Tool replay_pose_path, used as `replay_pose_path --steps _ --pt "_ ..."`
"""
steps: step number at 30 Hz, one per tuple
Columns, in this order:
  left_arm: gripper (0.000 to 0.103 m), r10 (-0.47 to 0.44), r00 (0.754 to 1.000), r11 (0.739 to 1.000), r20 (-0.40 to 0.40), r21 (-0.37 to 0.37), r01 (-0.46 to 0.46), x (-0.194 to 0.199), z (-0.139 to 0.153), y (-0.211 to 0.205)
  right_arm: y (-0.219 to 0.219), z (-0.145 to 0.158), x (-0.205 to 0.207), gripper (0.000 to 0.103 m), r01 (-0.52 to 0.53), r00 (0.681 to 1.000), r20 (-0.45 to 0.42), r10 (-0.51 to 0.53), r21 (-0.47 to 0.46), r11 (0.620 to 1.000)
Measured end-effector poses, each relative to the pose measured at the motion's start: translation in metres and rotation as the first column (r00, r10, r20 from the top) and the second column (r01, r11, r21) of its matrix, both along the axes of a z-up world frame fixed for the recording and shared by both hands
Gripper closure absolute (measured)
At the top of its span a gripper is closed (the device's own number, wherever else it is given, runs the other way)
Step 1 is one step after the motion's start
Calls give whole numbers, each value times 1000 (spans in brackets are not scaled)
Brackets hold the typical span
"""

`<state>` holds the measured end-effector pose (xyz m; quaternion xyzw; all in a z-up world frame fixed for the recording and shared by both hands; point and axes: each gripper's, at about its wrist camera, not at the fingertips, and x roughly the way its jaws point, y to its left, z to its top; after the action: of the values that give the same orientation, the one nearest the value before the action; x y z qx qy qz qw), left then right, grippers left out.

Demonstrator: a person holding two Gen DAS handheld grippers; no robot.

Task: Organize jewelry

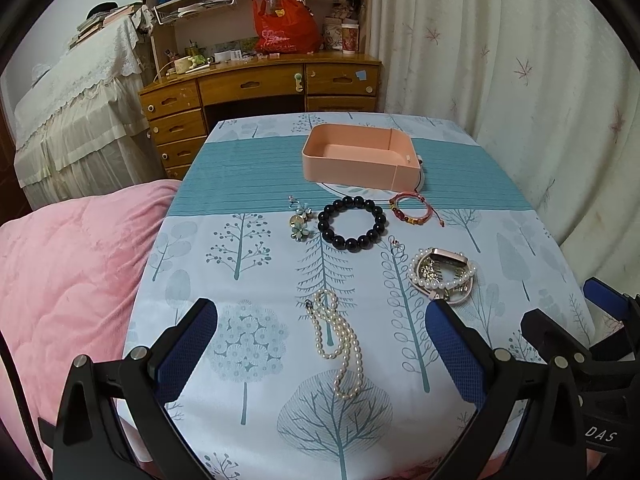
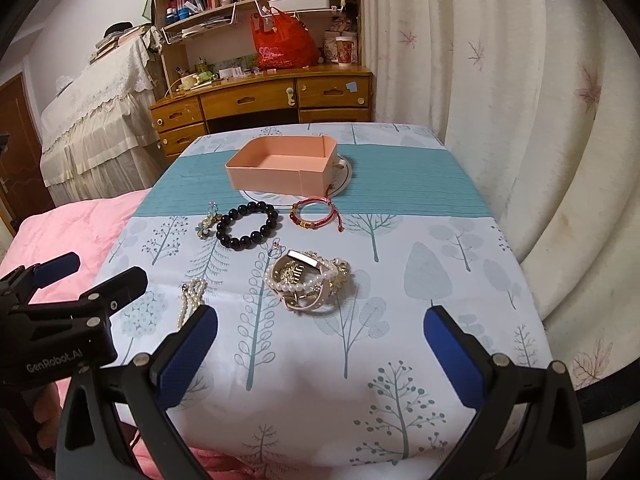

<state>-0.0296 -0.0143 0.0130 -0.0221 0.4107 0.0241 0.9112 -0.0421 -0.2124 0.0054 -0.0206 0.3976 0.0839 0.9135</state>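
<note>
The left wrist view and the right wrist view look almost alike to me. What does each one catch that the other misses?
Only the left wrist view shows the whole pearl necklace lying on the tablecloth; in the right view a finger hides most of it. Only the right wrist view shows a brown door at the far left. Both show the empty pink box, the black bead bracelet, the red cord bracelet, the flower brooch and the pile of pearl and gold pieces, with both pairs of fingers open.

Peach-pink box; black bead bracelet; white pearl necklace; teal-striped, tree-printed pale blue cloth.
</note>
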Motion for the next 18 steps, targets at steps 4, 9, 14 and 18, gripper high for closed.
replay_pose_path --steps 4,9,14,18 --pt "0 5 1000 1000 -8 1 -5 -3 -4 4 0 -2 -3 0 -12 1000 -3 12 -5 1000" --pt "0 11 999 999 -33 -36 -12 -1 -16 20 -1 -11 -1 0 -45 999 -28 46 27 999" --pt "0 -37 994 994 -103 -109 26 7 -40 31 -4 -30 12 0 -87 995 -39 89 54 995" --pt "0 -62 981 990 -186 -138 36 13 -66 36 -3 -52 27 0 -128 991 -24 129 28 991"
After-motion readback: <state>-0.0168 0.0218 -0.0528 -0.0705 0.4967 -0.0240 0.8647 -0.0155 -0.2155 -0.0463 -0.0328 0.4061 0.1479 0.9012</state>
